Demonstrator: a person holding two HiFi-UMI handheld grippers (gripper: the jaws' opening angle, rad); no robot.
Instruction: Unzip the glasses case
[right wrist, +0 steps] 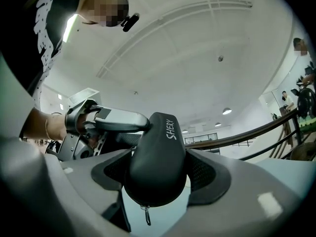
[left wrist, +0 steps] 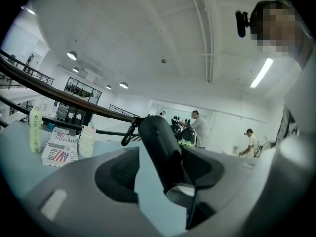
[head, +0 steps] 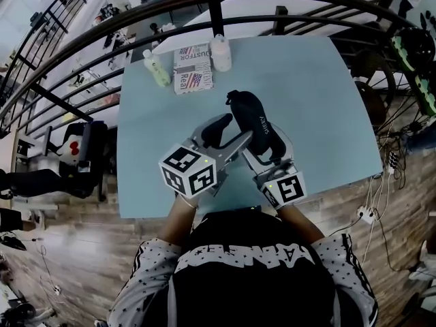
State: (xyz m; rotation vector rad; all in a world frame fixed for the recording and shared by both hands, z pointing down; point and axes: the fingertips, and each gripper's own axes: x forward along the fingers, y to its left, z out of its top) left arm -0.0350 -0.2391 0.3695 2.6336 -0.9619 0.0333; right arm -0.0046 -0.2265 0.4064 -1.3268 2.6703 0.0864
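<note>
Noted black glasses case (head: 253, 118) clamped in right gripper (head: 268, 148) over light-blue table (head: 320, 94); left gripper (head: 231, 133) against its side.

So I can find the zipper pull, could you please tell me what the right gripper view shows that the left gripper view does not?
Only the right gripper view: the metal zipper pull hanging under the black oval glasses case, and white SHERY lettering. Only the left gripper view: the case's black clip, a pale green bottle, a white bottle, a printed packet. Both: the case between jaws, above the light blue table.
</note>
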